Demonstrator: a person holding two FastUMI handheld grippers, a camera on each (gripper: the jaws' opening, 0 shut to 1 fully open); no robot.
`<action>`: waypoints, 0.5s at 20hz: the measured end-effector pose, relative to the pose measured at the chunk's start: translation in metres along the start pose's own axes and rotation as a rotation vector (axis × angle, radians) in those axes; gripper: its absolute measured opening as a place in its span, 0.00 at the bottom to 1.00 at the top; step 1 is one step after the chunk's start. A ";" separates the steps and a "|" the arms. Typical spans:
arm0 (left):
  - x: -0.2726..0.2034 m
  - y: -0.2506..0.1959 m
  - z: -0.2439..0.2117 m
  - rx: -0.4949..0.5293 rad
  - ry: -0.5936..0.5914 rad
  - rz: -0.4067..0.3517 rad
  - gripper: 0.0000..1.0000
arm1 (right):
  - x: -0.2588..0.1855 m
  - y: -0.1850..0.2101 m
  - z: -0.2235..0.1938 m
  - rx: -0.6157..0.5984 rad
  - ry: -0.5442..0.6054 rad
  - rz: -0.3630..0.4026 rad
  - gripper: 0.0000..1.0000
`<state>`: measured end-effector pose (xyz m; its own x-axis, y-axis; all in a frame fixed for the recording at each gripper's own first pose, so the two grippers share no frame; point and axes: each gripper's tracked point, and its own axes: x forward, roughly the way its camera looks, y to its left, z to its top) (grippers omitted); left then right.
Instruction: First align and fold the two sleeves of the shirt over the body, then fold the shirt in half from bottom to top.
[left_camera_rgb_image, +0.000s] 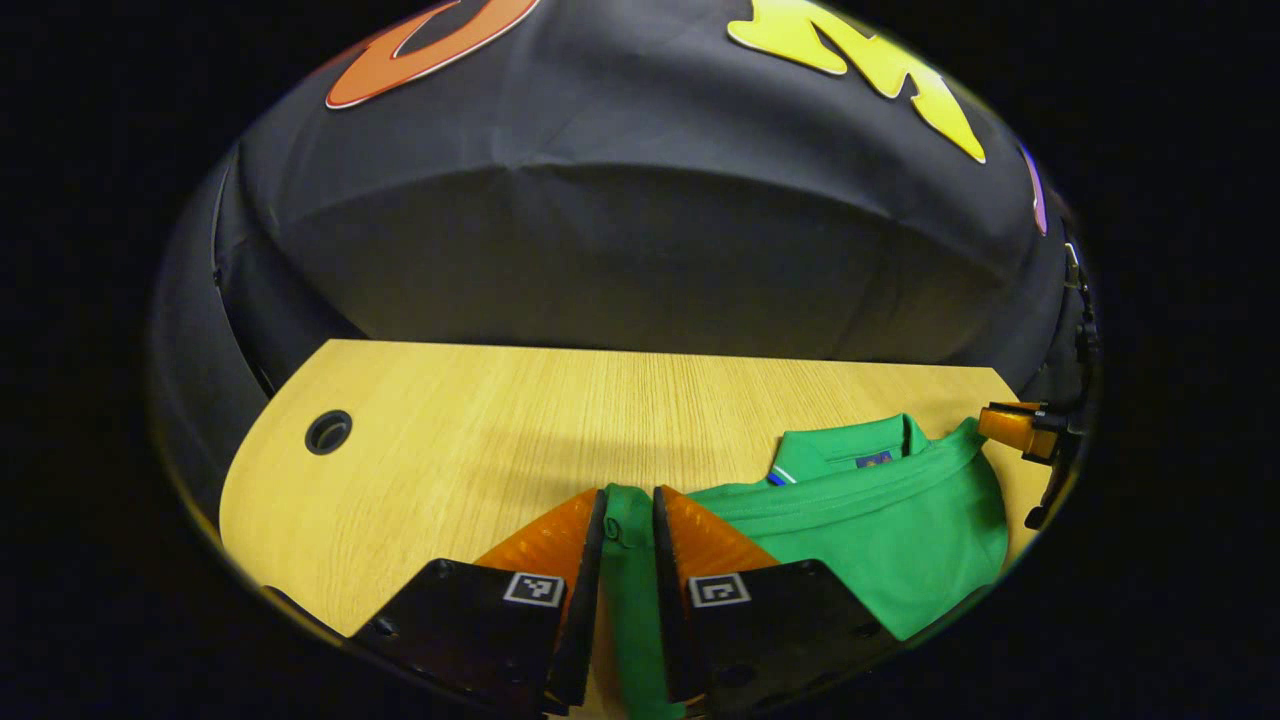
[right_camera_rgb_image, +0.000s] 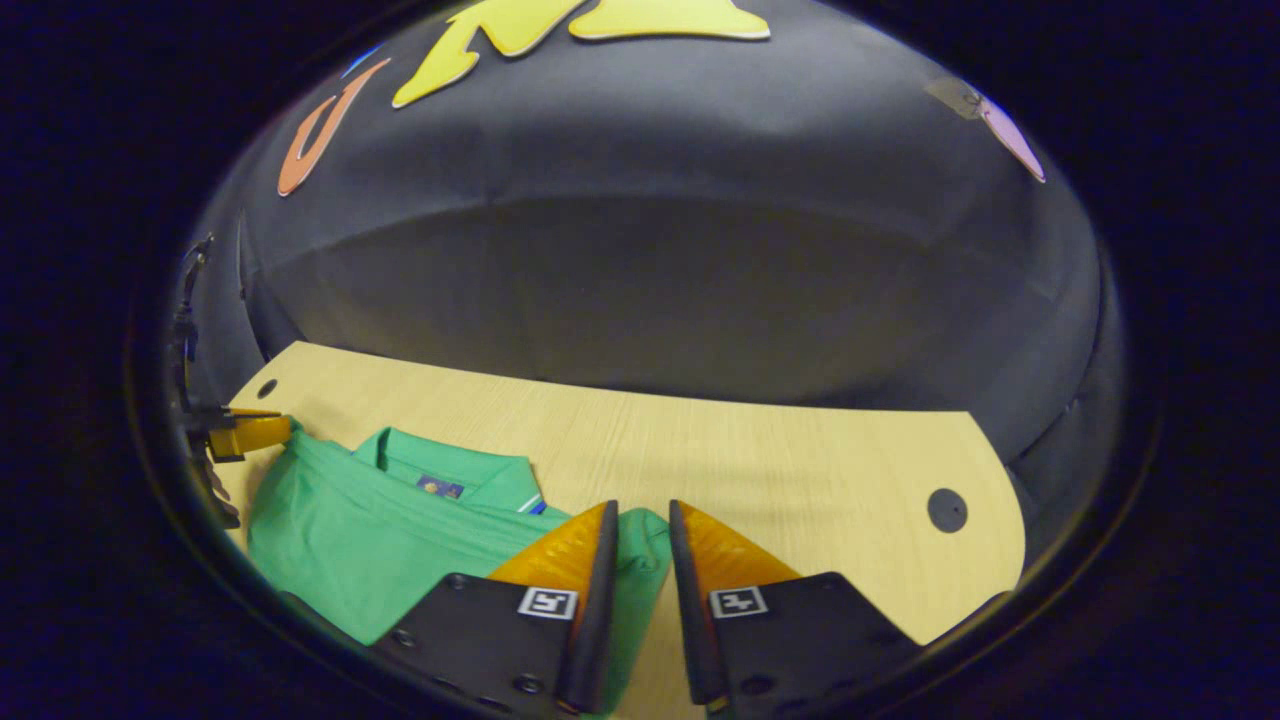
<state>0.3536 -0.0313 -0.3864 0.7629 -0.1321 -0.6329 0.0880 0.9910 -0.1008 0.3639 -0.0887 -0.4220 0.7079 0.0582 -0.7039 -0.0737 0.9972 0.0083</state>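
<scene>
Each gripper, left gripper and right gripper, pinched a green polo shirt corner between its fingers, likely carrying the hem up over the worktop.

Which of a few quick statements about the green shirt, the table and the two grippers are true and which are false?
1. The green shirt lies on a wooden table. True.
2. The shirt's collar lies at the edge of the shirt farthest from the cameras. True.
3. The left gripper hangs wide open above bare wood. False: green fabric sits between its nearly closed jaws.
4. The shirt is red. False: it is green.
5. The right gripper has green fabric at its jaws. True.
</scene>
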 end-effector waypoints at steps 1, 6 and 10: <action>-0.004 0.002 0.007 0.004 -0.017 0.007 0.29 | -0.006 -0.003 0.008 -0.003 -0.025 -0.019 0.43; -0.063 0.005 0.047 -0.021 -0.116 0.035 1.00 | -0.061 -0.005 0.036 0.032 -0.099 -0.070 0.82; -0.140 0.000 0.092 -0.050 -0.257 0.039 1.00 | -0.130 0.000 0.060 0.030 -0.188 -0.089 0.87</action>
<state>0.3055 -0.0107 -0.2271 0.9032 -0.0779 -0.4220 0.0287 0.9922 -0.1217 0.3134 -0.0933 -0.2878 0.8296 -0.0258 -0.5577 0.0143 0.9996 -0.0249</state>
